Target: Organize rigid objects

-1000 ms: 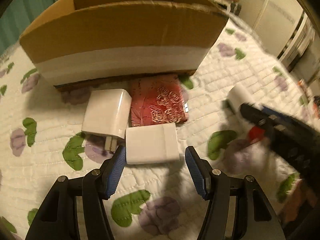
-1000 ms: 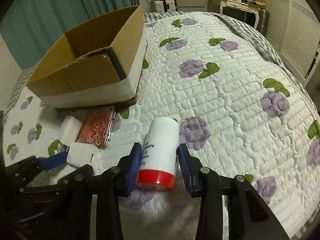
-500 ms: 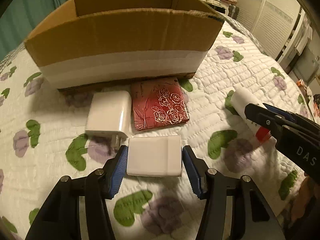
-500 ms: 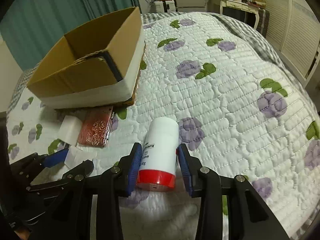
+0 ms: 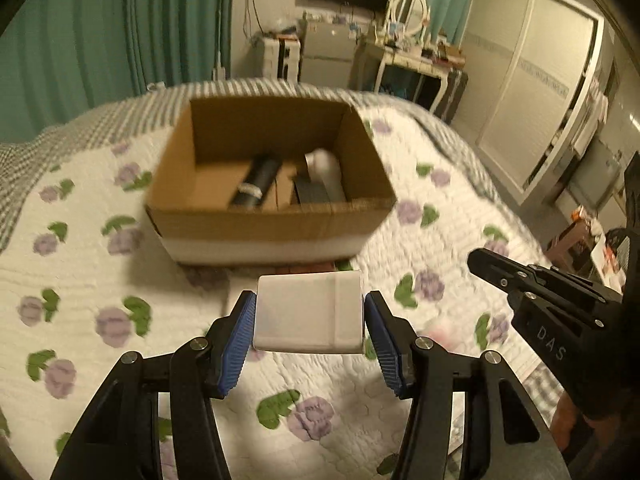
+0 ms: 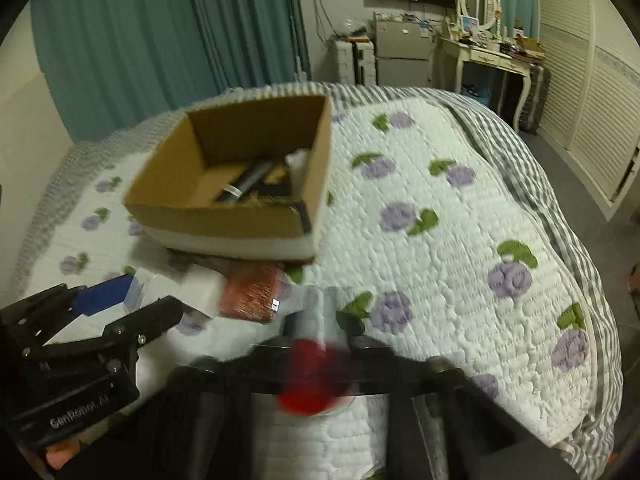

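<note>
right gripper (image 6: 316, 344) and its red-capped bottle (image 6: 310, 380) smear into blur.

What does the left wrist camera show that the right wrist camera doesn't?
Only the left wrist view shows the white block sharply, clamped in the left gripper. Only the right wrist view shows the red patterned case on the quilt and a blurred red-capped bottle in the right gripper. Both show the cardboard box holding a dark cylinder.
</note>
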